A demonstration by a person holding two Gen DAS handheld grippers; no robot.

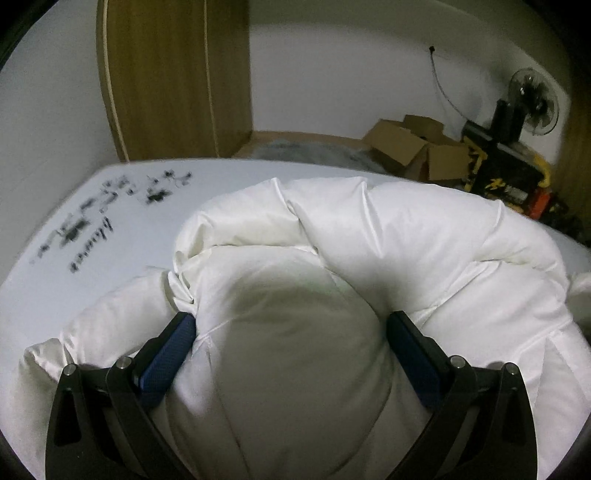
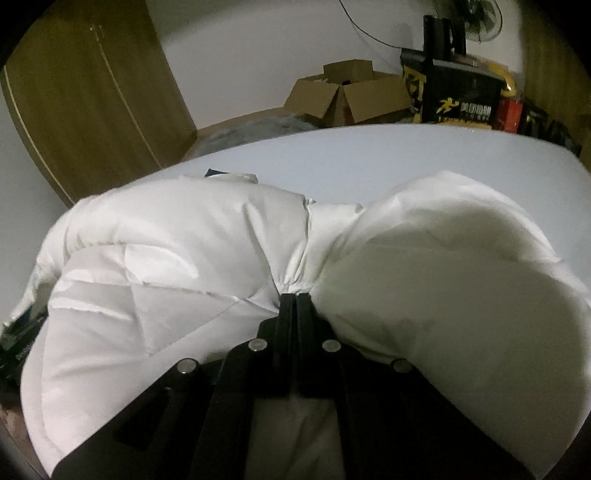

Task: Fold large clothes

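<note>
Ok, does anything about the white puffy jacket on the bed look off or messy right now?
The white puffy jacket lies bunched in a rumpled heap on the bed, not spread flat. The right hand-held gripper pinches a puckered fold, while the left hand-held gripper stands wide around a bulge. No tear or stain shows.

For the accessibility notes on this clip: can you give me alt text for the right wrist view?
The right tool is shut on a pinched bunch of a puffy white quilted garment heaped on a pale surface. Behind stand a wooden wardrobe, open cardboard boxes and a fan.
</note>
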